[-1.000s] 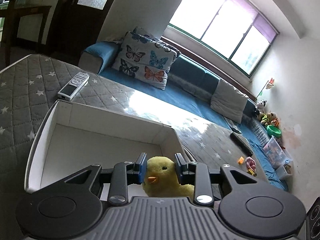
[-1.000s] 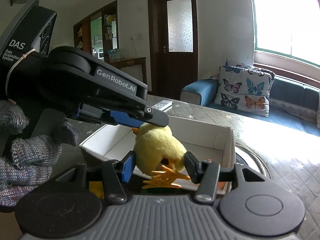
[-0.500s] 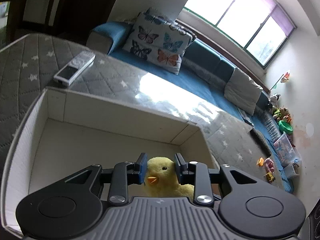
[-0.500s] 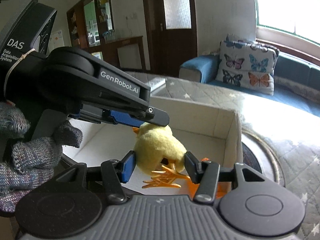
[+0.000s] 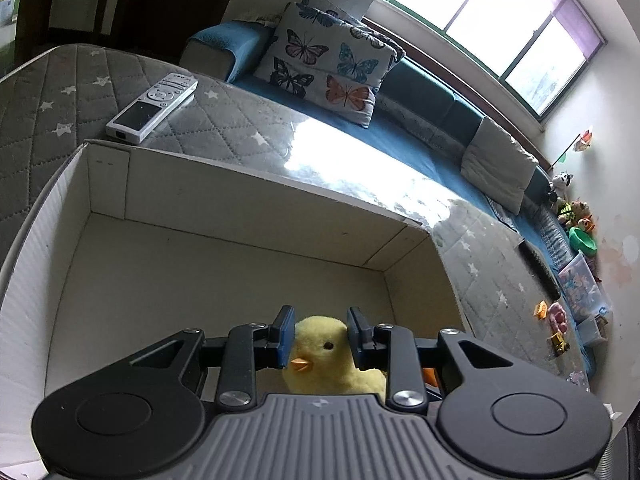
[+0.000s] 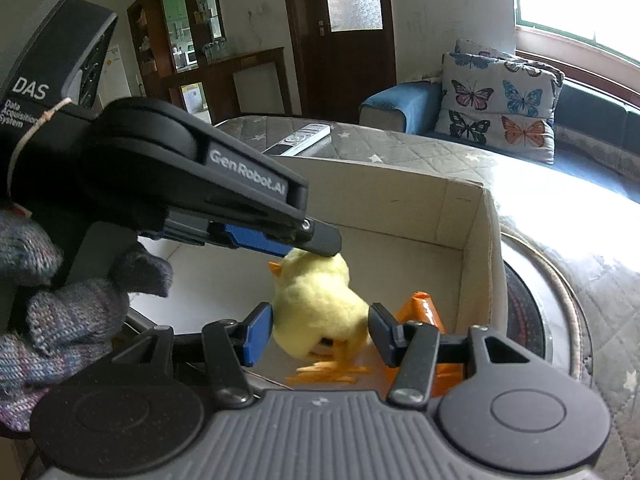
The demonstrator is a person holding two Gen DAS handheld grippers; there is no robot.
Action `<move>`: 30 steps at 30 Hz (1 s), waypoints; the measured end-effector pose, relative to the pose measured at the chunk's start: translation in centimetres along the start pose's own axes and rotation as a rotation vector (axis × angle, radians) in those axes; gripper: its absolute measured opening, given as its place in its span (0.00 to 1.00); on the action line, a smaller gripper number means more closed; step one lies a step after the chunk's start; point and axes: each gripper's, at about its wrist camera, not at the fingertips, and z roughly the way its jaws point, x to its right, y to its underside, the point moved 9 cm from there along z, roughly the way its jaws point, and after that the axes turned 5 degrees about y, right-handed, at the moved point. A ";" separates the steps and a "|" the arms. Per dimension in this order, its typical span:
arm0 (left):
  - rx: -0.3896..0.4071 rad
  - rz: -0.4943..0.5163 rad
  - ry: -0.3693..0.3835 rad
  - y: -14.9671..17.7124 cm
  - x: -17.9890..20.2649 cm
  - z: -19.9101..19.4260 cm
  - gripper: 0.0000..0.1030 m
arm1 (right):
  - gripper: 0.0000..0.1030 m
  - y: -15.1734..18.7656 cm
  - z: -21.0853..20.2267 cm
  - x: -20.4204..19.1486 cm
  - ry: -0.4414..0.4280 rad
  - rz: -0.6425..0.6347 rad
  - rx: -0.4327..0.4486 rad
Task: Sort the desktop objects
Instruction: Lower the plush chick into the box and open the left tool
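Left gripper (image 5: 319, 334) clamps a plush chick (image 5: 320, 354) by the head, w/ the white box (image 5: 248, 196) floor below the jaws. Right gripper (image 6: 320, 330) brackets the chick's body, jaws apart, seemingly not pinching. Step: drop-off; next likely calls for left to release. Orange item (image 6: 420, 312) behind right jaw unclear.

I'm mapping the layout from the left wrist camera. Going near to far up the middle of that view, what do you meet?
Left gripper → plush duck → white box → remote → butterfly pillow → window.
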 end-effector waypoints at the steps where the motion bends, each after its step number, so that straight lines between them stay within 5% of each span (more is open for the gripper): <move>1: 0.000 0.000 -0.001 0.1 0.0 0.0 0.29 | 0.52 0.0 0.0 0.0 0.002 0.001 0.000; 30: 0.082 0.094 -0.061 0.8 1.0 -5.2 0.30 | 0.56 -0.7 -4.3 -1.1 0.046 0.001 0.097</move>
